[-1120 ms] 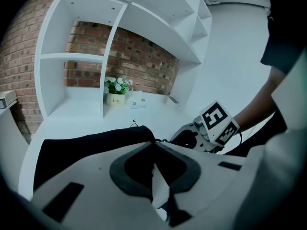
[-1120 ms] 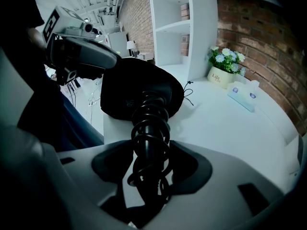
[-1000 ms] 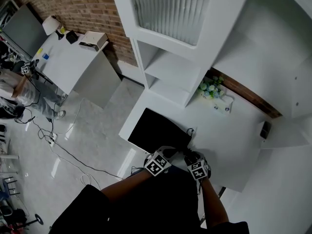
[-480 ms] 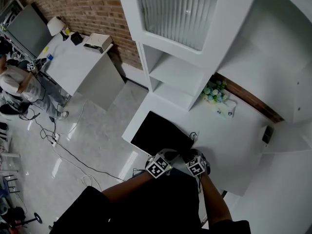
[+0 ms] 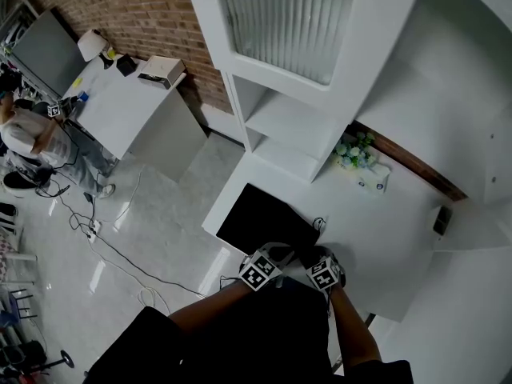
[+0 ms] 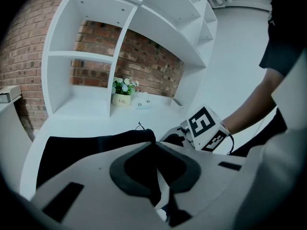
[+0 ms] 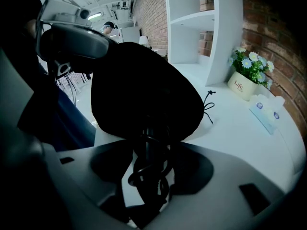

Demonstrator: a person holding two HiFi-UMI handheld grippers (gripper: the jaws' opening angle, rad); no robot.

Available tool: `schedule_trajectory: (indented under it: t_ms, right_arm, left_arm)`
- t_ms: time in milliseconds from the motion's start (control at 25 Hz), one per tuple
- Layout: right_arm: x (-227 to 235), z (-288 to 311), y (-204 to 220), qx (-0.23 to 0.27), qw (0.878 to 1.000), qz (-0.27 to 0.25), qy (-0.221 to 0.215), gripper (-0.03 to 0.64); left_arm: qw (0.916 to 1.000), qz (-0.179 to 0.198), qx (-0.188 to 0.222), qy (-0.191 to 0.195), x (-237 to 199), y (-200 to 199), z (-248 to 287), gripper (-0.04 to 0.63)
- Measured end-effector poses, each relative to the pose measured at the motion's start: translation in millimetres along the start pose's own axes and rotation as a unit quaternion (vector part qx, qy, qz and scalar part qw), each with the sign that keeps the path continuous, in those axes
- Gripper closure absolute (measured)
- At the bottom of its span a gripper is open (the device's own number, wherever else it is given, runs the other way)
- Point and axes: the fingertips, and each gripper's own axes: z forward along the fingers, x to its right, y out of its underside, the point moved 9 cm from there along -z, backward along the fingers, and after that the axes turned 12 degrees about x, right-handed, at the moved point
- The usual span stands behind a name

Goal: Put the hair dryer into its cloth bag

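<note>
A black cloth bag (image 5: pixel 262 221) lies on the white counter (image 5: pixel 376 238). Both grippers are at its near end. My left gripper (image 5: pixel 272 256) is shut on the bag's edge (image 6: pixel 144 138), with black fabric pinched between its pads. My right gripper (image 5: pixel 314 259) is shut on the hair dryer (image 7: pixel 149 152). The dryer's dark handle, wound with cord, stands between the jaws. Its upper part is hidden inside the bulging bag (image 7: pixel 144 85). The bag's drawstring (image 7: pixel 209 107) trails on the counter. The right gripper's marker cube (image 6: pixel 206 127) shows in the left gripper view.
A small pot of flowers (image 5: pixel 349 148) and a white box (image 5: pixel 373 181) stand at the back of the counter under the white shelf unit (image 5: pixel 280 110). The counter's edge drops to a tiled floor with cables (image 5: pixel 120 254). A person (image 5: pixel 28 138) stands by a far desk.
The head view has shifted slightly. The right gripper has edged a little towards the bag with the dryer. The left gripper stays on the bag's edge.
</note>
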Motion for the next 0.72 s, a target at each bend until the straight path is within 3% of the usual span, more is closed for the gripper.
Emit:
schedule_trajectory:
  t_ms: [320, 720]
  right_arm:
    - [3, -31, -16, 0.03, 0.999, 0.006, 0.014, 0.33]
    - [1, -23, 18, -0.02, 0.999, 0.033, 0.007, 0.33]
  left_arm:
    - [0.9999, 0.003, -0.006, 0.008, 0, -1, 10, 0.56]
    - [0.9998, 0.001, -0.009, 0.017, -1, -3, 13, 0.56]
